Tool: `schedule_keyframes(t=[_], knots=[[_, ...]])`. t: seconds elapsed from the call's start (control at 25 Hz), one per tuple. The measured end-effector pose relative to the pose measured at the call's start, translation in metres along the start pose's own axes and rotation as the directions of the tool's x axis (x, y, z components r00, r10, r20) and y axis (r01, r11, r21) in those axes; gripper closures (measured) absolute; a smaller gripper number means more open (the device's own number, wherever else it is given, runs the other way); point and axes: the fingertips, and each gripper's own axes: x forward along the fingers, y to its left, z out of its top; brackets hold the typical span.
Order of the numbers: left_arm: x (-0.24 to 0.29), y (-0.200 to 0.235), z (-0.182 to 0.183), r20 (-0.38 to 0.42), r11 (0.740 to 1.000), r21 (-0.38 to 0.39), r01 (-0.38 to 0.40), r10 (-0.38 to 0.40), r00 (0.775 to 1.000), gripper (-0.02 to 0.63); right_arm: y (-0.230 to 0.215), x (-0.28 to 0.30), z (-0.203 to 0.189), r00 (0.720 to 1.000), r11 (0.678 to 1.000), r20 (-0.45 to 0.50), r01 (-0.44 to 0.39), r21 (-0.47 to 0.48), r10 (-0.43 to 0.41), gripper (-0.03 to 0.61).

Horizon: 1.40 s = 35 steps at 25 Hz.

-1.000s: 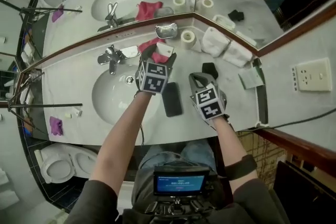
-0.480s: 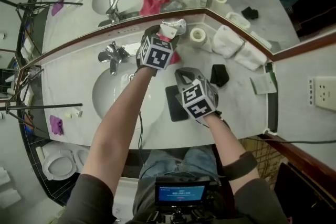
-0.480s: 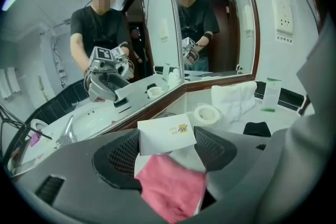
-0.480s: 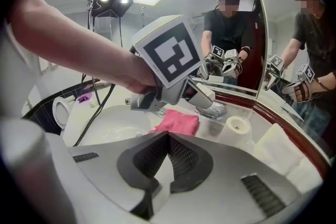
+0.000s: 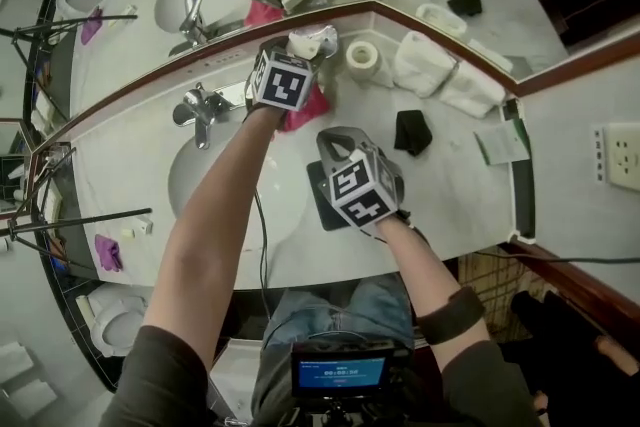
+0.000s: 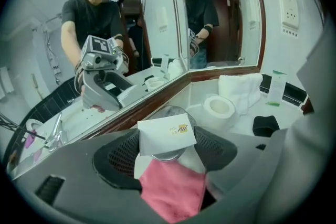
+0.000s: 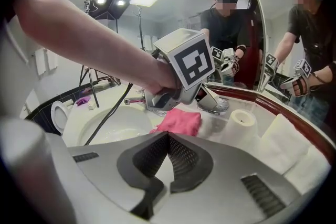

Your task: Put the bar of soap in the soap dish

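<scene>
Small logo on boxed bar of soap (image 6: 166, 135), lettering unreadable

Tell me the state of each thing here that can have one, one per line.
Round silver metal soap dish: upright, partly hidden.
White boxed soap bar: gripped, over the soap dish.
Left gripper: shut on the soap bar.
Right gripper: shut, empty.
Pink cloth: crumpled on the counter.
White toilet roll: upright.

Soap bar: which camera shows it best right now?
Left gripper view: the boxed soap bar sits large between the left gripper's pads, by the soap dish. Head view and right gripper view show it only small, partly behind that gripper's marker cube.
</scene>
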Motion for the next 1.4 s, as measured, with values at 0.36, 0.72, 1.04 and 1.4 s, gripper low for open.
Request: schedule_keyframes(t=[0.36, 0.72, 1.04, 1.4], knots=[[0.010, -0.003, -0.001, -0.004, 0.999, -0.030, 0.019, -0.019, 1.000, 0.285, -0.002, -0.001, -0.012, 1.000, 1.000, -0.007, 0.009, 0.026, -0.009, 0.561], [0.008, -0.001, 0.008, 0.049, 0.999, -0.037, 0.006, -0.004, 0.999, 0.238, -0.006, -0.007, -0.017, 1.000, 0.999, -0.014, 0.020, 0.032, -0.020, 0.561], [-0.020, -0.004, 0.013, 0.075, 1.000, -0.019, -0.006, 0.007, 0.997, 0.238, -0.002, -0.019, -0.012, 0.999, 0.999, -0.014, 0.042, 0.029, -0.042, 0.561], [-0.117, -0.013, 0.021, 0.170, 0.999, -0.021, -0.033, 0.036, 0.985, 0.357, 0.004, -0.058, 0.002, 0.994, 0.993, -0.022, 0.110, 0.031, -0.109, 0.561]])
